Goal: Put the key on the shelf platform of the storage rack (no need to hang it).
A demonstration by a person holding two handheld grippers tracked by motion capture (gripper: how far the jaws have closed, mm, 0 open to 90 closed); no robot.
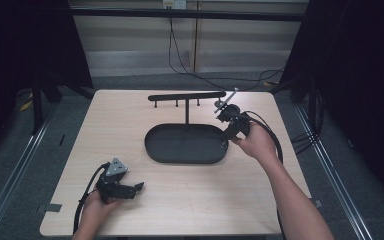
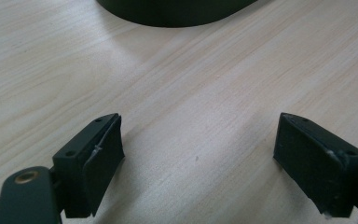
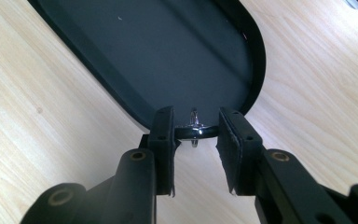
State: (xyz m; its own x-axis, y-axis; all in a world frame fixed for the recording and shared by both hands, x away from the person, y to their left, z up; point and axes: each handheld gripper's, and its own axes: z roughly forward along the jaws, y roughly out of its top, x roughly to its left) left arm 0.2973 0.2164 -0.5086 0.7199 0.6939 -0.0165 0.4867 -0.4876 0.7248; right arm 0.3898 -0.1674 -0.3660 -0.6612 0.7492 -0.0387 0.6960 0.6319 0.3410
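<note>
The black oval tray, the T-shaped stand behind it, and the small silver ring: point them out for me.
black oval tray (image 1: 156, 150): high view, its left rim.
T-shaped stand (image 1: 186, 95): high view, middle of its crossbar.
small silver ring (image 3: 194, 122): right gripper view, the metal part between the jaws.

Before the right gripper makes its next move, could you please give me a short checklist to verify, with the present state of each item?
1. Right gripper shut on the small dark ring-like piece: ok.
2. Piece spans from pad to pad and is not slipping out at one side: ok.
3. What exactly the piece is, with its silver part: cannot tell.
4. Held piece is at the end of the black tray, near its rim: ok.
5. Left gripper open, with nothing between the jaws, over the bare table and apart from the tray: ok.
6. Pegs of the T-shaped stand have nothing hanging on them: ok.
</note>
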